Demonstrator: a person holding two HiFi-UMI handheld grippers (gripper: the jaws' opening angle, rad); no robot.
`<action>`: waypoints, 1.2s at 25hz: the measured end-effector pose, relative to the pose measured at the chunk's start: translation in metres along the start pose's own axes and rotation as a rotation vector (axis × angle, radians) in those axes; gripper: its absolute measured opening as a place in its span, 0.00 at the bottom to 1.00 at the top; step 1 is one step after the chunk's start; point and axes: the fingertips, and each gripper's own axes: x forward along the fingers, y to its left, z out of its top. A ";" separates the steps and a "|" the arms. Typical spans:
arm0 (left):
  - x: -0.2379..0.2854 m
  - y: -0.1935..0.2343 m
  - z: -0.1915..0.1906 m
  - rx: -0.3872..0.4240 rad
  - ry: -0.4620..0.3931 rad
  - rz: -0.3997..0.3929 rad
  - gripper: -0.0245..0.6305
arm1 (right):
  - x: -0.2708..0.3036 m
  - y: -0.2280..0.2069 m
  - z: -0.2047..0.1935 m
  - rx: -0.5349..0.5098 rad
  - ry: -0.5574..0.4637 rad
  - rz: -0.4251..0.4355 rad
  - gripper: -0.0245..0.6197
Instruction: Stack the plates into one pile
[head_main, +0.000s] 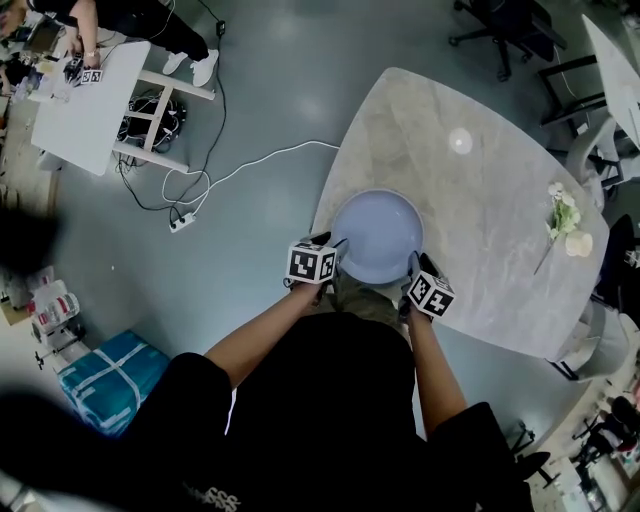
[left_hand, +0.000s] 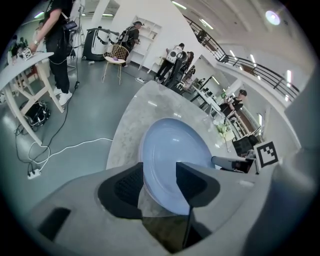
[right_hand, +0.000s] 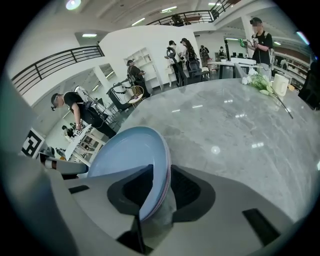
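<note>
Rims of the stacked pale-blue round ceramic plates (head_main: 377, 235) lie inside both tongs: left gripper (left_hand: 159, 172) gapes loose astride them, right gripper (right_hand: 161, 175) clamps them.

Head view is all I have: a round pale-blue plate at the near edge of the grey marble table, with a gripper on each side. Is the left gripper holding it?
Observer: No. In the left gripper view, the left gripper has its fingers wide apart, and the rim of the round pale-blue plate sits loose between them.
Operator: And the right one?
Observer: The right gripper looks clamped, with its fingers closed on the rim.
Operator: Is that one plate or a pile?
Observer: A pile. The right gripper view shows the edge of a pinkish plate layered right under the blue one.
</note>
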 end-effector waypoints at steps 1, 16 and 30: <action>-0.005 -0.002 0.000 -0.003 -0.016 -0.009 0.36 | -0.004 0.000 0.000 0.004 -0.005 0.003 0.18; -0.163 -0.103 -0.015 0.154 -0.373 -0.392 0.06 | -0.179 0.114 0.000 0.073 -0.278 0.279 0.07; -0.218 -0.211 -0.140 0.311 -0.473 -0.450 0.06 | -0.335 0.092 -0.081 -0.219 -0.425 0.164 0.06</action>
